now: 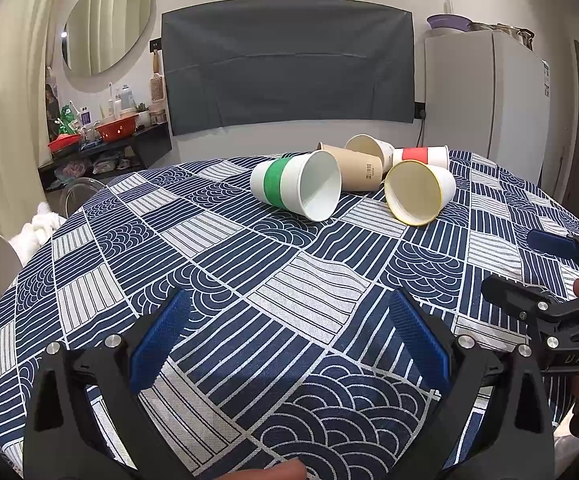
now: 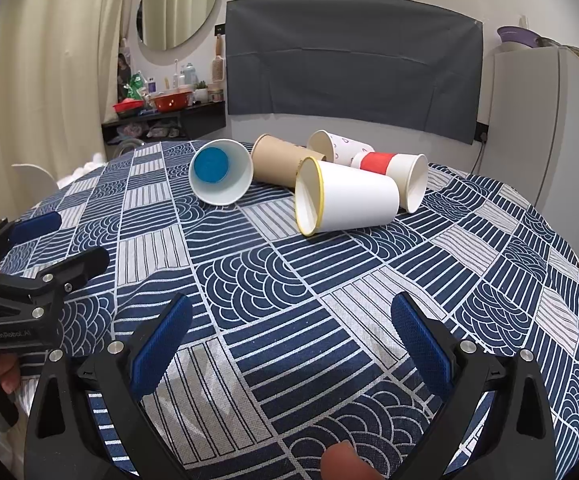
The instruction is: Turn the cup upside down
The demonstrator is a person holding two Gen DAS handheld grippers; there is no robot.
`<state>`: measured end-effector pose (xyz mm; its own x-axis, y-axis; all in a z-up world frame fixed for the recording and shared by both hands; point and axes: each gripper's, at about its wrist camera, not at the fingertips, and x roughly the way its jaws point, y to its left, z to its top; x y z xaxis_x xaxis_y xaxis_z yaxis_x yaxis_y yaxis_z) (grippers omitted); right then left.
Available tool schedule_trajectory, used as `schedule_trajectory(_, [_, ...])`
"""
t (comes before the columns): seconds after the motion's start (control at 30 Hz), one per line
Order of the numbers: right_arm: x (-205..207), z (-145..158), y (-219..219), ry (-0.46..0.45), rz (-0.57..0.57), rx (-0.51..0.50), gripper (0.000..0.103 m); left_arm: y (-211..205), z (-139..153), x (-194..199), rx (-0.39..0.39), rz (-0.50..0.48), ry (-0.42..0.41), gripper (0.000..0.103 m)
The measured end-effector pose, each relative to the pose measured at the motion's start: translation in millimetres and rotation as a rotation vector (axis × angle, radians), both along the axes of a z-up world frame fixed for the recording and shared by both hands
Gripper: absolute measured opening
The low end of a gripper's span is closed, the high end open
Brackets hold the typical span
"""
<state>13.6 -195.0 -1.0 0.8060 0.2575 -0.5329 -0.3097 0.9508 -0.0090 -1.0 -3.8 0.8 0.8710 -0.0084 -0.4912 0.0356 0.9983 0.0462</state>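
The tabletop [image 1: 249, 280], draped in a navy-and-white patterned cloth, is filling most of the room's near space, with a grey cloth panel [image 1: 289, 64] hanging on the wall behind it, a white fridge [image 1: 485, 100] standing to its right and a round mirror [image 1: 107, 24] to its left. Five paper cups are lying on their sides in a cluster at the tabletop's far side. The green-banded cup [image 1: 295, 186] is lying leftmost, its long axis level and its mouth facing the grippers. Just beside it are lying a brown cup [image 1: 355, 168], a yellow-rimmed cup [image 1: 419, 192], a red-banded cup [image 1: 421, 156] and a patterned cup [image 2: 339, 146], half hidden behind the others. The left gripper [image 1: 289, 344] is hovering near the tabletop's near edge, fingers spread wide, gripping nothing. The right gripper [image 2: 291, 344] is doing likewise.
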Motion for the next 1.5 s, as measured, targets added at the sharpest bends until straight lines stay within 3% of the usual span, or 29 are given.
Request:
schedule_trajectory(0.3, [-3,0,2,-0.02,-0.005,-0.011,0.095,0,-1,1,-0.002,0.007,0.005,0.097])
schedule_trajectory(0.43, [-6,3,-4,-0.043,-0.015,0.011,0.095,1,-1,-1,-0.013,-0.032,0.001,0.097])
schedule_trajectory(0.73, [5,13,-30,0.0,-0.063,0.059,0.095,-7,5,1,0.027,-0.076,0.017,0.097])
schedule_trajectory(0.9, [10,25,-44,-0.03,-0.142,-0.003,0.095,-15,20,8,0.034,-0.114,0.026,0.097])
schedule_trajectory(1.3, [50,38,-73,0.042,-0.227,-0.014,0.095,-60,36,58,0.142,-0.296,0.103,0.097])
schedule_trajectory(1.5, [76,30,-81,0.104,-0.22,-0.048,0.095,-80,38,94,0.185,-0.369,0.159,0.097])
